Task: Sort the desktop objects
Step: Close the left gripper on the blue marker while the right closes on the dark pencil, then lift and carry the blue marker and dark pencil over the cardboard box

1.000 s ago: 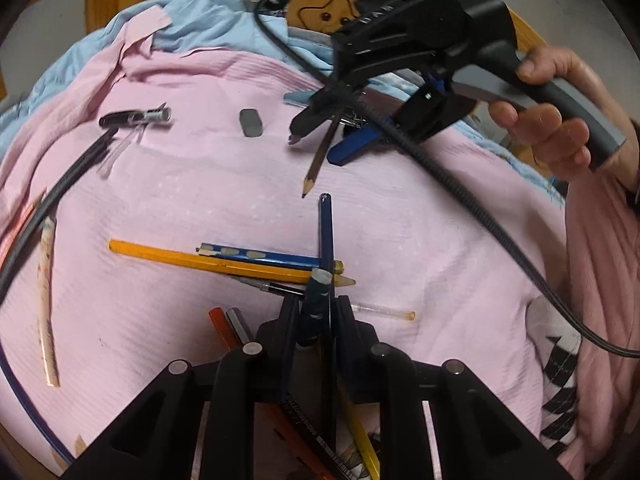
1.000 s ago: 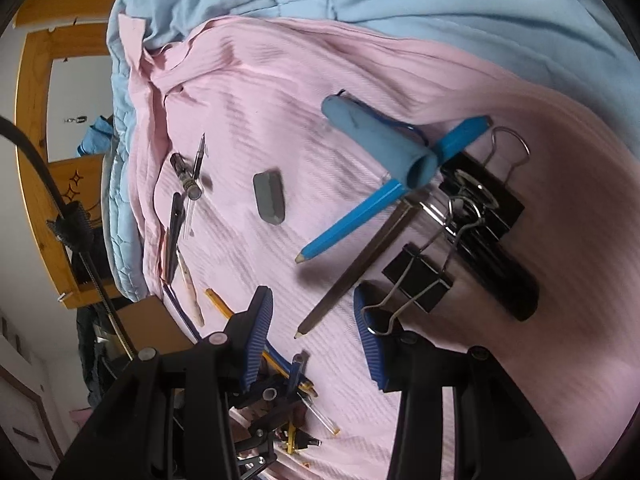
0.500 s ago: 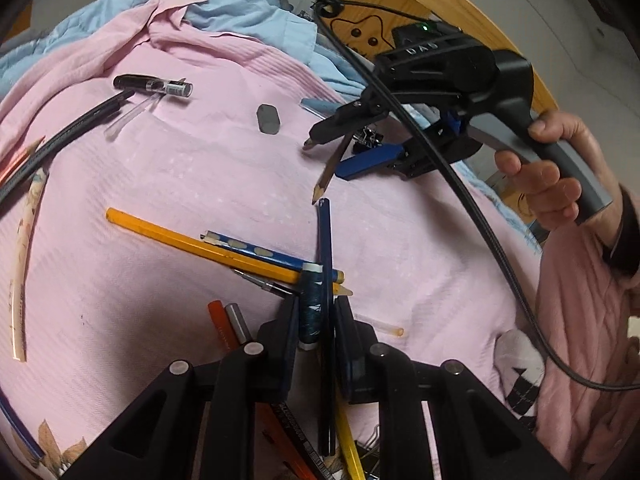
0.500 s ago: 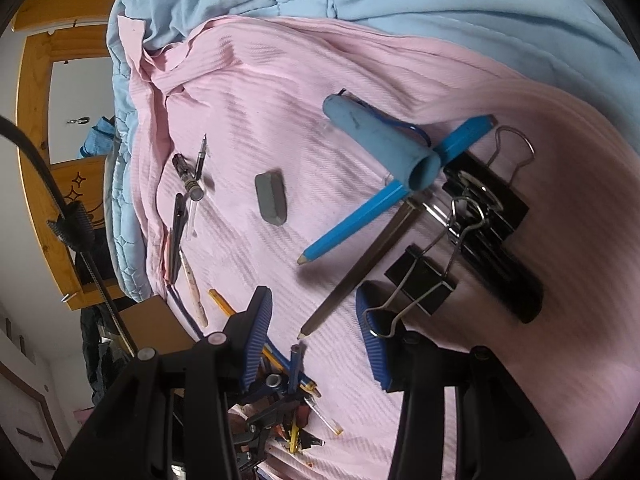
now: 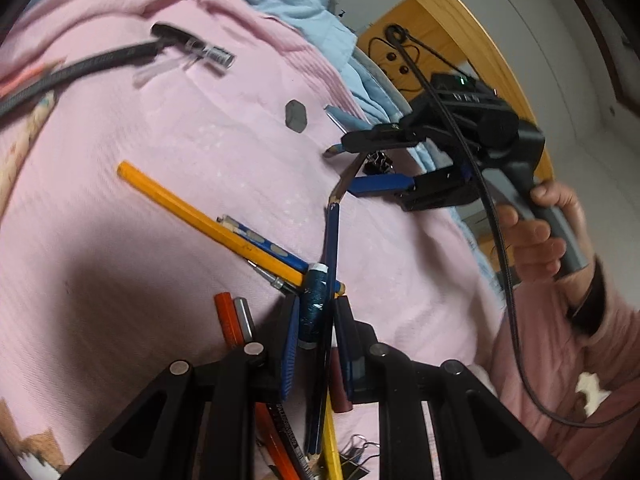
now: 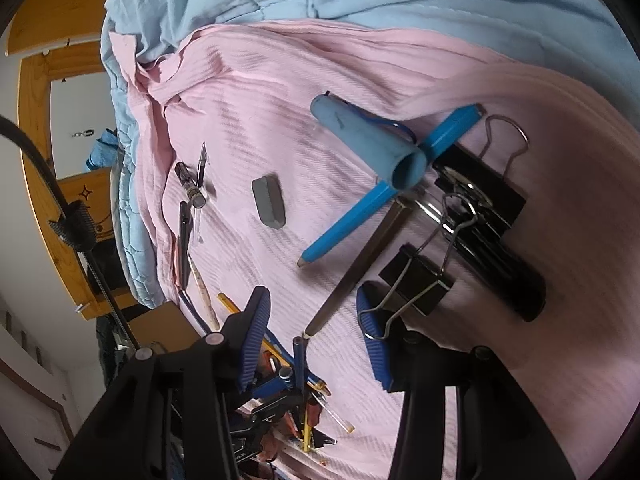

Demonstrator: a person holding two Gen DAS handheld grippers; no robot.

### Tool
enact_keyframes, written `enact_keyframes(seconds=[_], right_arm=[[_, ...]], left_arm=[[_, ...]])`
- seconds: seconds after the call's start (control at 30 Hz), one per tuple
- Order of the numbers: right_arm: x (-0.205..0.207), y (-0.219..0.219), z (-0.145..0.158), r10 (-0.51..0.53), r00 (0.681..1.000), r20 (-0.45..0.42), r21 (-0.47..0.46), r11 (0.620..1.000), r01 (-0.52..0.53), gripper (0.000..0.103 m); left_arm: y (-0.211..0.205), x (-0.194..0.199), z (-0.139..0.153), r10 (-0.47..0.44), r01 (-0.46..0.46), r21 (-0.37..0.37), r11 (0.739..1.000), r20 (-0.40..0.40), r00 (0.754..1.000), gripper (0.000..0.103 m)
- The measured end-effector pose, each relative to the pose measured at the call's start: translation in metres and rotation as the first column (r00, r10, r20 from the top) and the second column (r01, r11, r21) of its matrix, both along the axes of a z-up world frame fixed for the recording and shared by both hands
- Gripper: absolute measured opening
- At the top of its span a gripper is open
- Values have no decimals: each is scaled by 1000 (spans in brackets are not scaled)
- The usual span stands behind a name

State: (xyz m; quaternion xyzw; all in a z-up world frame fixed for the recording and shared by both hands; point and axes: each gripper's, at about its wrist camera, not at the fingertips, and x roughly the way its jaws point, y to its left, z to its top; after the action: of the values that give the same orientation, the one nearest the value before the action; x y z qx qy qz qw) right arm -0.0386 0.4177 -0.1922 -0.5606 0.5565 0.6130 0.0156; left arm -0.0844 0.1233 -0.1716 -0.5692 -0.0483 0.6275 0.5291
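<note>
Left gripper [image 5: 316, 320], fingers narrow, clamps a short dark-blue tube with white ends [image 5: 314, 304] above the near pile of pencils [image 5: 208, 224] on the pink sheet [image 5: 160, 160]. Right gripper [image 6: 312, 320], fingers wide and empty, straddles a grey pencil's tip [image 6: 352, 276]. Compared with earlier, the left view has rolled.

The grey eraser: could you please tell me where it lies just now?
In the right wrist view the grey eraser lies alone on the pink cloth, left of the blue pencil and right of the small pens.
</note>
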Motion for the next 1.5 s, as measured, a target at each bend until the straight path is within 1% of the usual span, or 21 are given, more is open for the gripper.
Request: enact_keyframes(seconds=[0.03,0.07,0.13,0.27,0.3,0.37,0.4,0.43,0.5,0.57,0.67,0.8,1.1,1.23,1.3,1.5], right_arm=[[0,0,0,-3,1000,0,-5,1000,3,47],[0,1,-1,-5,1000,-1,-11,1000,5,48],[0,1,-1,-10,1000,-6,-23,1000,10,50],[1,3,-3,-26,1000,-8,-38,999,26,50],[1,2,-3,-25,1000,-7,-35,999,24,45],[3,3,-4,-34,999,0,-25,999,34,28],[4,4,-6,-43,999,5,-29,999,43,12],[5,5,-9,-50,999,14,-37,998,50,11],[8,7,-12,-63,998,12,-53,997,63,10],[6,7,-9,-54,999,0,-45,998,54,8],[4,5,-6,-38,999,-15,-50,998,37,8],[6,3,-7,-42,999,-17,-75,996,41,8],[8,5,0,-55,997,-50,-91,995,50,8],[10,5,4,-57,997,-61,-93,994,51,8],[9,3,9,-48,996,-72,-78,996,43,8],[8,-3,19,-32,993,-112,-98,995,21,8]], left_arm=[[-1,-2,-1,7,-8,10,1000,22,1000,18],[0,-2,-3,17,-18,19,1000,39,999,15],[-1,-5,-4,31,-34,32,999,66,997,15],[3,-6,-7,51,-53,17,998,70,996,15],[4,-5,-7,52,-53,12,999,63,997,15],[7,-4,-4,52,-52,-10,999,36,998,13],[9,-3,-3,46,-45,-28,999,17,999,11],[11,-1,-2,39,-39,-40,998,0,999,11],[14,1,-2,44,-45,-42,998,-14,999,11],[16,2,-3,49,-49,-45,998,-18,999,11],[11,2,-1,56,-56,-43,997,-19,998,11],[8,2,3,64,-65,-38,997,-20,998,11],[5,9,20,82,-85,-43,995,-68,994,11],[4,13,29,88,-93,-48,995,-103,991,11],[4,17,35,91,-97,-48,994,-118,989,11],[4,29,60,102,-116,-56,992,-204,974,11]])
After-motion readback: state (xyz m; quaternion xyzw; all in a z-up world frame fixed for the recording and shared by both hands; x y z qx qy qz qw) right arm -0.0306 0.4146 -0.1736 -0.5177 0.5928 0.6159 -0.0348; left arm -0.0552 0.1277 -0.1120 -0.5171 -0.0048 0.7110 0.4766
